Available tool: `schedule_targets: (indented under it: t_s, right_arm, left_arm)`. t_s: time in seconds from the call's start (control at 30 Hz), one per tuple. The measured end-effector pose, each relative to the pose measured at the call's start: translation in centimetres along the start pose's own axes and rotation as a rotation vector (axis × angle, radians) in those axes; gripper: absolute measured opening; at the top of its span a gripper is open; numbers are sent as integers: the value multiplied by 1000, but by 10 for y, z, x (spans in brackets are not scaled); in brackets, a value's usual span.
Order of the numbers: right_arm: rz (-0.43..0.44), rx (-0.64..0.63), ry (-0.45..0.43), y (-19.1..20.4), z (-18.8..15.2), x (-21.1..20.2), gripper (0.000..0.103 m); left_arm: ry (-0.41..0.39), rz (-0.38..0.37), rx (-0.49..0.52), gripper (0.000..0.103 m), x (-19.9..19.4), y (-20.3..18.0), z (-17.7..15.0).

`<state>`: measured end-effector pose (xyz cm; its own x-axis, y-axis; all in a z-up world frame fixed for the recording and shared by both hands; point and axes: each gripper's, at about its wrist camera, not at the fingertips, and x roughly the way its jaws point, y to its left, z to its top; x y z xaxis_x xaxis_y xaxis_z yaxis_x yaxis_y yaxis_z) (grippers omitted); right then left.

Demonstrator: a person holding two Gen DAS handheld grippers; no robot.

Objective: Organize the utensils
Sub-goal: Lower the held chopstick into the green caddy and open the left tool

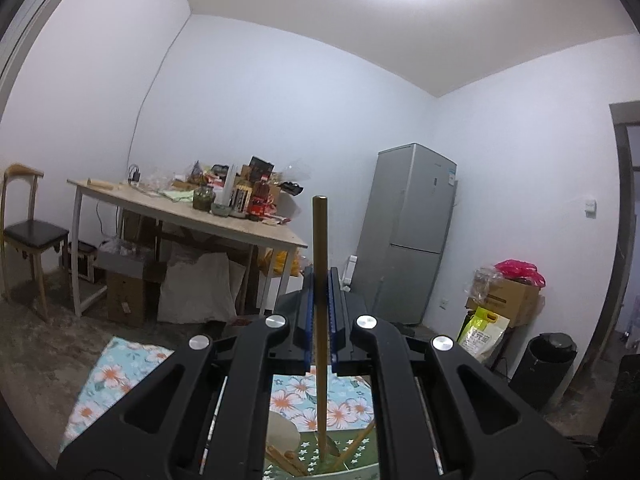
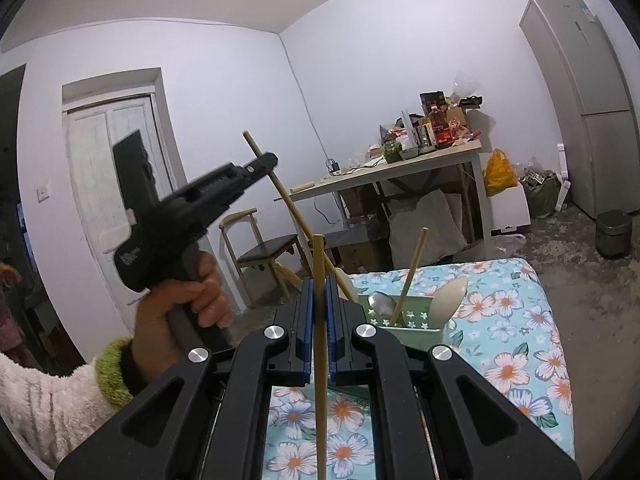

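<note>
My left gripper (image 1: pixel 321 280) is shut on a wooden chopstick (image 1: pixel 320 240) that stands upright, its lower end down in the green utensil holder (image 1: pixel 360 470). In the right wrist view the left gripper (image 2: pixel 268 159) holds that chopstick (image 2: pixel 288 204) slanting over the holder (image 2: pixel 420 330). My right gripper (image 2: pixel 319 288) is shut on a second chopstick (image 2: pixel 319 320), upright just left of the holder. The holder contains a metal spoon (image 2: pixel 381 304), a white spoon (image 2: pixel 450 296) and another chopstick (image 2: pixel 410 276).
The holder stands on a floral cloth (image 2: pixel 512 336). Behind are a cluttered table (image 1: pixel 192 216), a chair (image 1: pixel 30 236), a grey fridge (image 1: pixel 408 236), boxes and bags (image 1: pixel 504 300), a black bin (image 1: pixel 544 364) and a white door (image 2: pixel 116 184).
</note>
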<state>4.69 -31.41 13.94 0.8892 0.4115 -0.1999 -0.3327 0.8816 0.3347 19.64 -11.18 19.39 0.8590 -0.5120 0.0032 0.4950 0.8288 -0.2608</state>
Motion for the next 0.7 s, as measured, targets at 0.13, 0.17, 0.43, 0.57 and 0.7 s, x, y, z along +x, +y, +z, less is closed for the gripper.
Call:
schedule_targets:
  t_s: [0.13,0.17,0.43,0.57,0.7]
  right_arm:
    - [-8,1,17,-2,-1,5,6]
    - [-12,0,24,-3,-2,6,6]
    - [-30,0,36,-7,-2,9,6]
    - [-37,-7,25,-4,1,6,6]
    - [-52,-29,12,4,8,2,6]
  left_arm:
    - [19,12,-24,5,16,9,-18]
    - [28,14,-27,5,16,10,-21]
    - [54,0,-24,40,3,18,-29]
    - [52,-11,-14,50,-17,17,-22]
    - [54,-45,2,59,-47,12,-14]
